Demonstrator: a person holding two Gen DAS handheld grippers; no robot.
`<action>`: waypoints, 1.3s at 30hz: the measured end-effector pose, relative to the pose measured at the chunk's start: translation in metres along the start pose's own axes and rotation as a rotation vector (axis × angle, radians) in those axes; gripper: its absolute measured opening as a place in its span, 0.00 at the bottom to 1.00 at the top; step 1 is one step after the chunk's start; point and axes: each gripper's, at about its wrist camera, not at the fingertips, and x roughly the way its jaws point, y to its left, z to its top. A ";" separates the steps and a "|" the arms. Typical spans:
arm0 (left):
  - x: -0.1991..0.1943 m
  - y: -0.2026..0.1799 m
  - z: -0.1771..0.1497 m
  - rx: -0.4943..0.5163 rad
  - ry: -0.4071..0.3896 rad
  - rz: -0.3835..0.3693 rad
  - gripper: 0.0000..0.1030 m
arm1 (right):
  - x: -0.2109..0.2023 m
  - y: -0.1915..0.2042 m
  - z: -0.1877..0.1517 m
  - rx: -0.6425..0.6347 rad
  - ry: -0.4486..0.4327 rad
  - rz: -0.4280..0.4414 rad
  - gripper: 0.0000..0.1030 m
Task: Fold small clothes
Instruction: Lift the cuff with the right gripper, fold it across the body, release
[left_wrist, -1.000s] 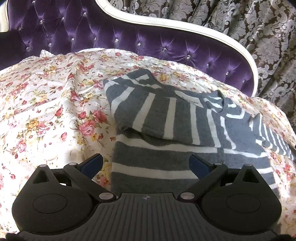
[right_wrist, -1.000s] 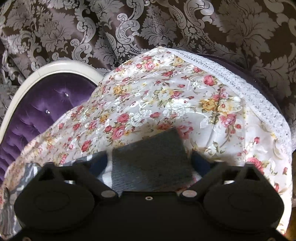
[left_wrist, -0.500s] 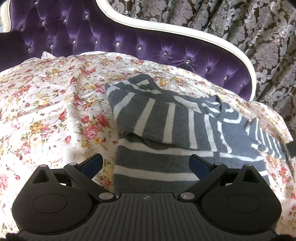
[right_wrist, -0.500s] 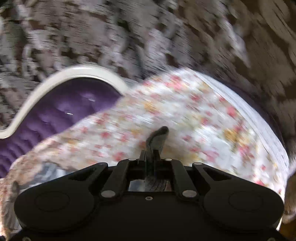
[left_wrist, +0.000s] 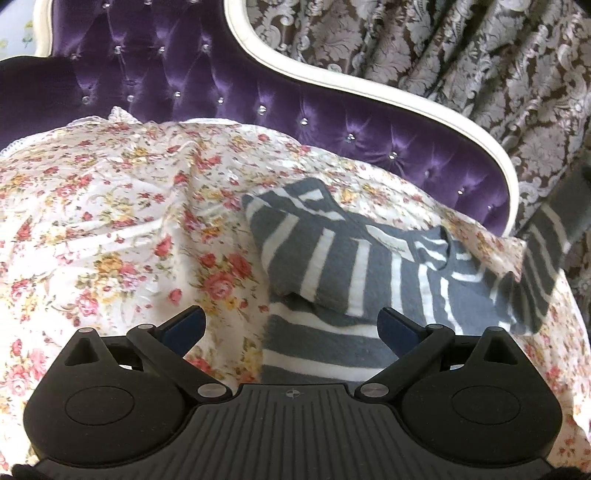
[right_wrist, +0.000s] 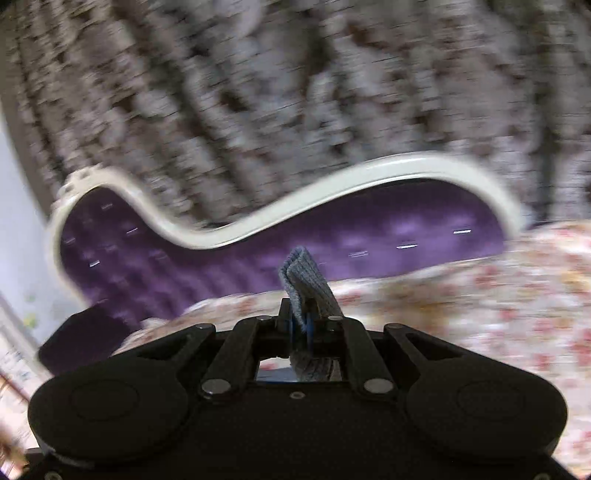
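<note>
Right claw now lifted off the bedspread, clamped on the striped sweater's sleeve, left claw open above the hem.

grey white-striped sweater half-folded on bed, right sleeve lifted.

A purple tufted sofa draped in a floral sheet, a striped grey sweater lying ahead of the left hand-held gripper.

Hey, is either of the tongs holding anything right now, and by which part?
Right tongs pinch the striped sweater by a sleeve end; left tongs hold nothing.
</note>
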 end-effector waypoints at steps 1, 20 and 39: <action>-0.001 0.002 0.001 -0.005 -0.002 0.009 0.97 | 0.010 0.013 -0.002 -0.013 0.015 0.028 0.13; -0.005 0.024 0.010 -0.063 -0.001 0.025 0.97 | 0.174 0.121 -0.150 -0.154 0.373 0.273 0.52; 0.021 -0.001 -0.005 0.013 -0.015 0.002 0.97 | 0.113 -0.032 -0.151 -0.158 0.216 -0.203 0.74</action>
